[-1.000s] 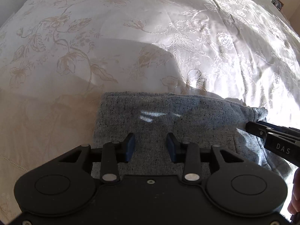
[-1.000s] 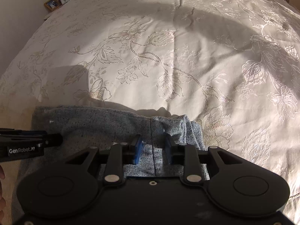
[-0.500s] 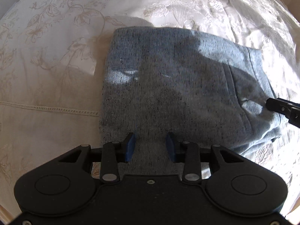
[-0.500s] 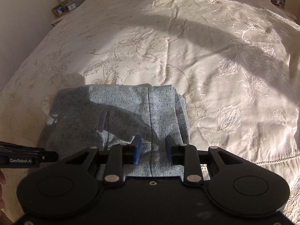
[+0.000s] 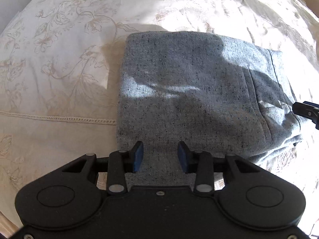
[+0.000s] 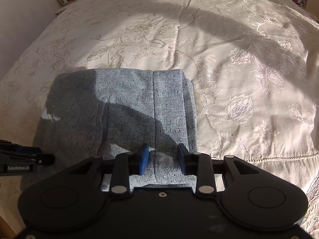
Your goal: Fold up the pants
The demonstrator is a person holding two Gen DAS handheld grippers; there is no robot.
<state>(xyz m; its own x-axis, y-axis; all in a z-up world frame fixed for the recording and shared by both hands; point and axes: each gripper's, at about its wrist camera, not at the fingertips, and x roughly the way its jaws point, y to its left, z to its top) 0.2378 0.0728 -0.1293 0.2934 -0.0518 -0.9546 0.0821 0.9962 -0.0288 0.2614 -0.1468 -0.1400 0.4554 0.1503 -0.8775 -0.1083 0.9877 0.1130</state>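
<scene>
- Left wrist view: grey speckled pants [image 5: 189,99], folded into a compact rectangle, lie flat on the bed [image 5: 59,69], on its cream floral cover. Left gripper [image 5: 160,156] sits over the near edge w/ jaws released; fabric shows between the blue pads [image 5: 138,155], not pinched. Tip of the right gripper [image 5: 307,110] shows at the right margin, beside the bundle's looser, rumpled end.
- Right wrist view: same pants [image 6: 123,109], a seam running lengthwise, stacked layers visible along the right side. Right gripper [image 6: 162,158] over the near edge, jaws released, cloth between them but free. Left gripper [image 6: 26,160] enters low at left; its jaw state can't be read from here.
- Handling (judgement): soft knit, light, limp; no stiffness, so it sags and unfolds if lifted by one layer. Not fragile, not slippery against the woven cover.
- Grip pts (judgement): take all layers together at the near-edge corners, one gripper per corner; avoid the loose right-hand layers, which look likely to splay.
</scene>
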